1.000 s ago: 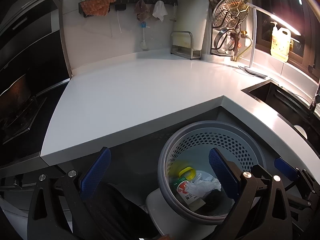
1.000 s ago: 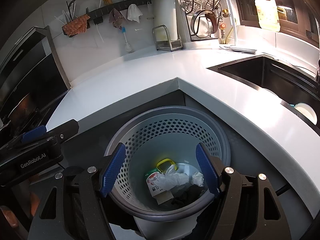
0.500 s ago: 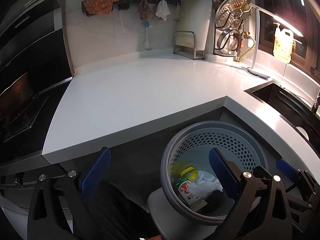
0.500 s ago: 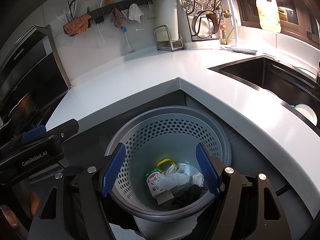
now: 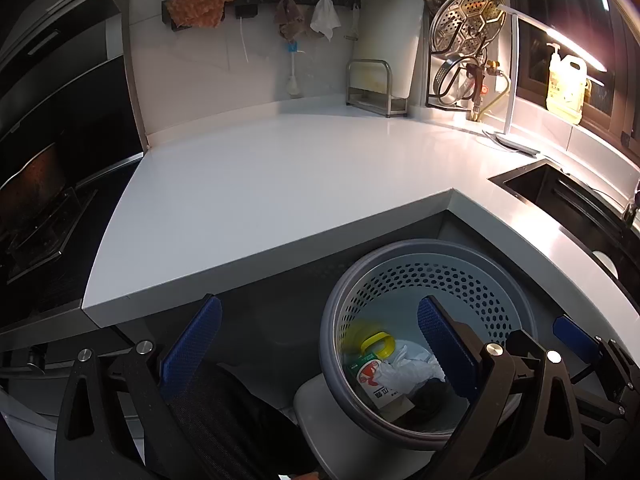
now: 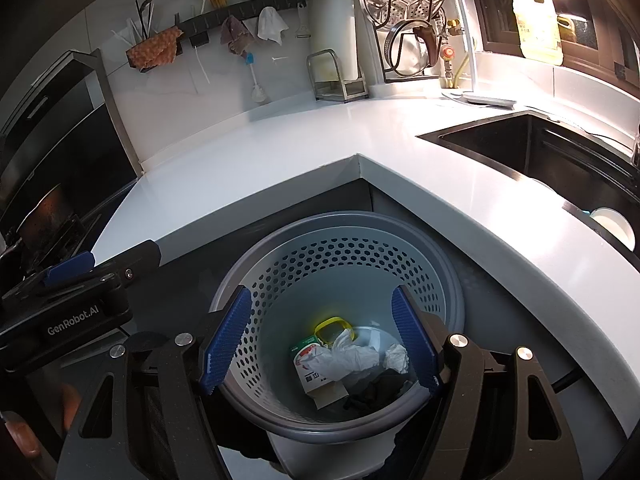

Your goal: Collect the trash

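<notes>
A grey perforated trash basket (image 6: 448, 276) stands on the floor below the inner corner of the white counter (image 6: 320, 140). It holds crumpled white paper (image 6: 352, 358), a red and green carton (image 6: 308, 360), a yellow ring (image 6: 334, 326) and something black. My right gripper (image 6: 322, 342) is open and empty, right above the basket. My left gripper (image 5: 318, 344) is open and empty, to the left of the basket (image 5: 500, 280), with its right finger over the rim. The same trash (image 5: 400, 372) shows in the left wrist view.
A black sink (image 6: 540, 152) is sunk in the counter at right. A stove with a pan (image 5: 36, 200) is at left. Cloths hang on a wall rail (image 6: 240, 4). A metal rack (image 5: 370, 84), steamer trays (image 5: 466, 20) and a soap jug (image 5: 566, 84) stand at the back.
Both grippers have stayed open over the basket. The left wrist view has shifted slightly. The trash has not moved.
</notes>
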`<act>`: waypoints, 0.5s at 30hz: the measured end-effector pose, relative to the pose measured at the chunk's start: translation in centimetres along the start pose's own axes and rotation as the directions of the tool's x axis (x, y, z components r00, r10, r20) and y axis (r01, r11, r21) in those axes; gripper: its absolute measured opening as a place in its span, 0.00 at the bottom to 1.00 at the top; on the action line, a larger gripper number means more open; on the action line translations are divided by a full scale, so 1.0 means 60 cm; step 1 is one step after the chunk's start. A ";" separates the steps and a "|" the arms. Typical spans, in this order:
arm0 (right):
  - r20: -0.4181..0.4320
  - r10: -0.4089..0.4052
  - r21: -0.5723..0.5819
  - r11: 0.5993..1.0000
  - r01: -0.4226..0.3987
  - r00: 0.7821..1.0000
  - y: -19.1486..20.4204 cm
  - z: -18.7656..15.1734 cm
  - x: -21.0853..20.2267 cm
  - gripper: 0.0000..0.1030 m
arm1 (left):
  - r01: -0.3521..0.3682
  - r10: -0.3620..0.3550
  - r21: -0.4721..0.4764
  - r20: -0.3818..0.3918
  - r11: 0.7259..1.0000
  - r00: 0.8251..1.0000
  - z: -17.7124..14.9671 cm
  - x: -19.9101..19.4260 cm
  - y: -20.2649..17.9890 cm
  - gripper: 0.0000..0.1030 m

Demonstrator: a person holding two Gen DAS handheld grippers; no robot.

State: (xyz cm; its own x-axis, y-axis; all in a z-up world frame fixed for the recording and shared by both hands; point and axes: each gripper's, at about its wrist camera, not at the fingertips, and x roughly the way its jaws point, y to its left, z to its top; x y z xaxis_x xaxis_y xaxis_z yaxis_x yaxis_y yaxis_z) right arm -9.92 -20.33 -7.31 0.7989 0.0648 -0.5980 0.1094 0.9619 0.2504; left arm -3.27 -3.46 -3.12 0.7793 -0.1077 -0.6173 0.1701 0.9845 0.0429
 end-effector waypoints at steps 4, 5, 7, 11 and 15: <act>0.000 -0.001 0.000 1.000 0.001 1.000 0.000 0.000 0.000 0.68 | 0.001 -0.001 0.000 -0.001 1.000 1.000 0.000 0.001 0.000 0.94; 0.000 0.000 0.000 1.000 0.000 1.000 0.000 0.000 0.000 0.68 | 0.003 -0.003 0.000 -0.001 1.000 1.000 0.000 0.001 0.000 0.94; 0.000 0.000 0.001 1.000 0.000 1.000 0.000 0.000 0.000 0.68 | 0.008 -0.008 0.000 -0.003 1.000 1.000 -0.002 0.002 0.000 0.94; 0.000 0.001 -0.001 1.000 -0.001 1.000 0.001 -0.001 0.000 0.68 | 0.007 -0.007 0.002 -0.006 1.000 1.000 -0.004 0.003 -0.002 0.94; 0.000 0.001 0.000 1.000 -0.001 1.000 0.002 -0.001 0.000 0.68 | 0.003 -0.004 -0.005 -0.008 1.000 1.000 -0.005 0.003 0.000 0.94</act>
State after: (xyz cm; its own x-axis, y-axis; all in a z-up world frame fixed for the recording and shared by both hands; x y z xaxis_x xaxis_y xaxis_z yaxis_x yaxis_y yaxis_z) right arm -9.92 -20.21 -7.34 0.7992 0.0656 -0.5974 0.1087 0.9618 0.2511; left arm -3.31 -3.47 -3.51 0.7741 -0.1102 -0.6234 0.1701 0.9847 0.0372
